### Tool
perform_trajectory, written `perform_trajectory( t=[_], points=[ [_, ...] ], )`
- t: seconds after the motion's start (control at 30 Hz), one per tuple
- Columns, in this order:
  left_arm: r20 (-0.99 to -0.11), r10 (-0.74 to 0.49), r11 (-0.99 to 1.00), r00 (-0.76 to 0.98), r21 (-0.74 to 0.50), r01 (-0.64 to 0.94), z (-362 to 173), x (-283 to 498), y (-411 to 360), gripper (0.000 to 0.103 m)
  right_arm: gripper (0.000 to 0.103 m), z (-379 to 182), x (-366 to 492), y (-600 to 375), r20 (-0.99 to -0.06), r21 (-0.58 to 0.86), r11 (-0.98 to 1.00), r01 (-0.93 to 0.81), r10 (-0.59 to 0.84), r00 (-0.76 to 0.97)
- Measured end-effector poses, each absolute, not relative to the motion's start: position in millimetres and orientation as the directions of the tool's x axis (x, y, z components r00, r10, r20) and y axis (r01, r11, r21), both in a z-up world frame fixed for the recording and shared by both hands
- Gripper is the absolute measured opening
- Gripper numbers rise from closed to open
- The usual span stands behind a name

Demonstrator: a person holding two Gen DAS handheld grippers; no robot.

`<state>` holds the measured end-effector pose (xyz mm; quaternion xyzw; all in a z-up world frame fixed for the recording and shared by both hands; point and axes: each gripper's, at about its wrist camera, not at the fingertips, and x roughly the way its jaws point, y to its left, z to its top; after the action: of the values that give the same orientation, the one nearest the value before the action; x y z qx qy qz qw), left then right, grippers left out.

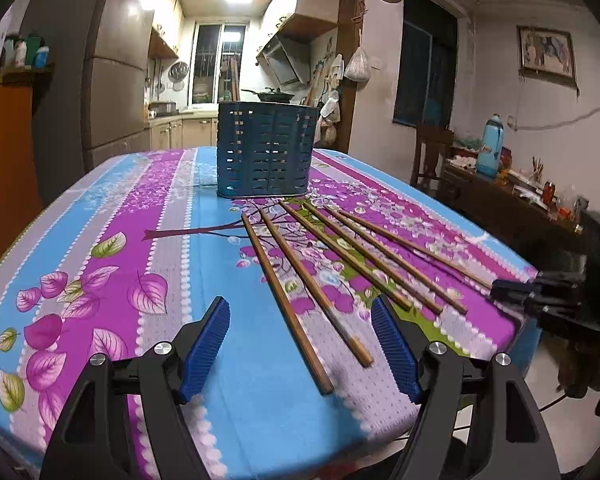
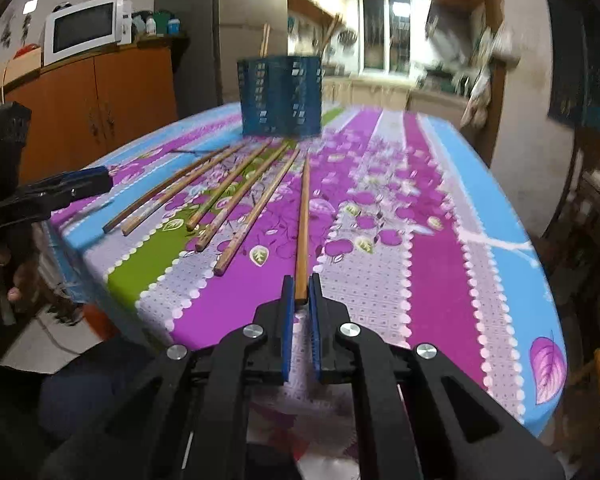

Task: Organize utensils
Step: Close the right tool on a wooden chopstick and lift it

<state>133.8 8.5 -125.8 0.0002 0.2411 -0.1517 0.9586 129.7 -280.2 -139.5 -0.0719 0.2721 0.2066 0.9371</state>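
The right gripper (image 2: 301, 294) clamps one chopstick (image 2: 302, 224), probably to carry it to the holder (image 2: 280, 96). The left gripper (image 1: 300, 320) has its fingers apart above two others, ready to grasp.

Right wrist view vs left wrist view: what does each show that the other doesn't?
Only the right wrist view: the right gripper seen from behind, shut on the near end of one chopstick; also a microwave on an orange cabinet.

Only the left wrist view: the left gripper open above the near ends of two chopsticks, touching neither; also a blue bottle on a side table and a framed picture.

Both: the blue slotted utensil holder, the fanned chopsticks, the floral tablecloth, the kitchen behind.
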Motion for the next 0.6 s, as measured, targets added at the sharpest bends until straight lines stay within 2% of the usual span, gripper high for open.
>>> perform_trajectory(
  t=[0.33, 0.4, 0.47, 0.53, 0.6],
  points=[
    [-0.468, -0.245, 0.951, 0.849, 0.053, 0.303, -155.0, 115.5, -24.8, 0.073, 0.006, -150.0, 126.5, -283.9, -0.483, -0.030, 0.886, -0.463, 0.392, 0.783],
    [-0.473, -0.243, 0.950, 0.847, 0.061, 0.306, -158.4, 117.1, -30.5, 0.065, 0.006, -151.2, 124.7, -282.4, -0.472, -0.035, 0.889, -0.456, 0.387, 0.792],
    [-0.466, -0.230, 0.952, 0.854, 0.074, 0.296, -159.4, 117.4, -34.1, 0.062, 0.006, -150.4, 123.7, -281.5, -0.472, -0.038, 0.893, -0.448, 0.379, 0.796],
    [-0.454, -0.196, 0.959, 0.869, 0.097, 0.267, -159.6, 118.6, -34.7, 0.051, 0.006, -149.4, 122.2, -279.3, -0.472, -0.048, 0.895, -0.443, 0.370, 0.800],
    [-0.444, -0.173, 0.965, 0.879, 0.105, 0.242, -160.7, 117.8, -32.0, 0.049, 0.006, -149.8, 121.1, -279.5, -0.473, -0.036, 0.899, -0.437, 0.370, 0.800]
  ],
)
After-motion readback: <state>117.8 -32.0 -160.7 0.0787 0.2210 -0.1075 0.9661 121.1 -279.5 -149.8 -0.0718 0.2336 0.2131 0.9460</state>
